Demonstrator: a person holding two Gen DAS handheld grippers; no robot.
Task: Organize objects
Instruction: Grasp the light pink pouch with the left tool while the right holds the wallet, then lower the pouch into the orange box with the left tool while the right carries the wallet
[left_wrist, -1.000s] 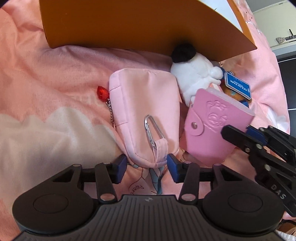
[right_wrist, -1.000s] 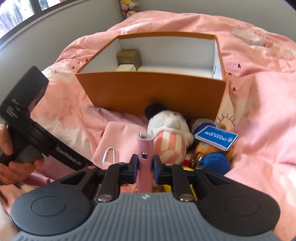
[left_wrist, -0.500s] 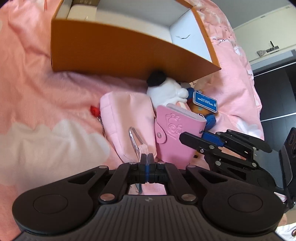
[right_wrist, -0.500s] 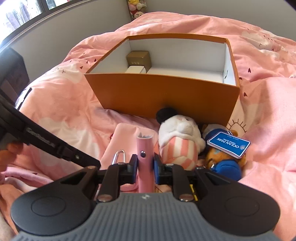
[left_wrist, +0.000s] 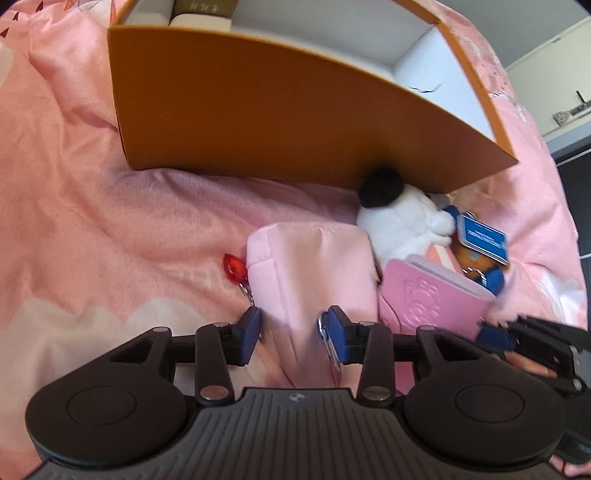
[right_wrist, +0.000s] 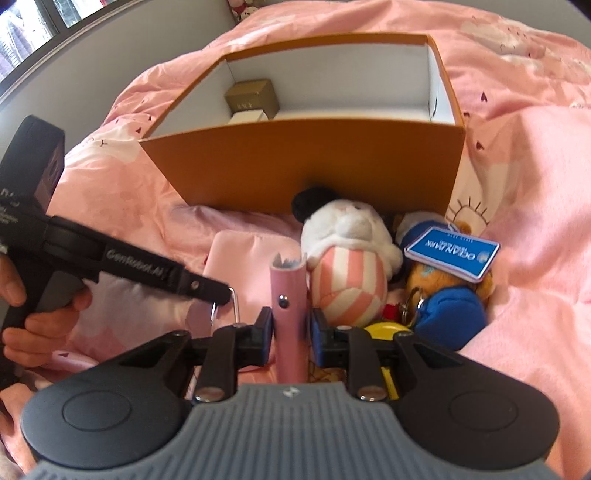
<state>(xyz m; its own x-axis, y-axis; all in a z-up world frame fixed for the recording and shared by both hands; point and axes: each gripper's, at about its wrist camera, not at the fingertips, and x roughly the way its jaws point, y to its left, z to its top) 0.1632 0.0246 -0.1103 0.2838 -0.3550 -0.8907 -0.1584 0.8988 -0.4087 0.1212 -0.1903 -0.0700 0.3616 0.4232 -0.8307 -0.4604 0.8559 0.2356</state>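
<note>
The left gripper (left_wrist: 291, 334) has its jaws spread apart, straddling the near end of the pouch (left_wrist: 314, 273), whose silver clip (left_wrist: 328, 347) lies against the inside of the right finger; whether the pads actually touch the fabric is hard to tell through the blur. A red charm (left_wrist: 233, 266) on a short chain hangs off the pouch at 9 o'clock.

The right gripper (right_wrist: 290, 330) is clamped on the wallet (right_wrist: 290, 314), which stands upright on edge between the fingers, with paper edges showing at its open top. From the left wrist camera that wallet sits at 3 o'clock of the pouch, just beside it.

At 1 o'clock of the wallet lies the plush (right_wrist: 347, 258), white with a black ear and pink-striped belly, touching the box wall. At 3 o'clock of the plush is a bear (right_wrist: 448, 295) in blue, with a blue tag (right_wrist: 452, 254) lying over it.

At 12 o'clock stands the box (right_wrist: 295, 158), orange outside and white inside, holding a gold carton (right_wrist: 253, 96) and a white one (right_wrist: 247, 117) in its far left corner. Everything rests on the duvet (right_wrist: 535, 166).
</note>
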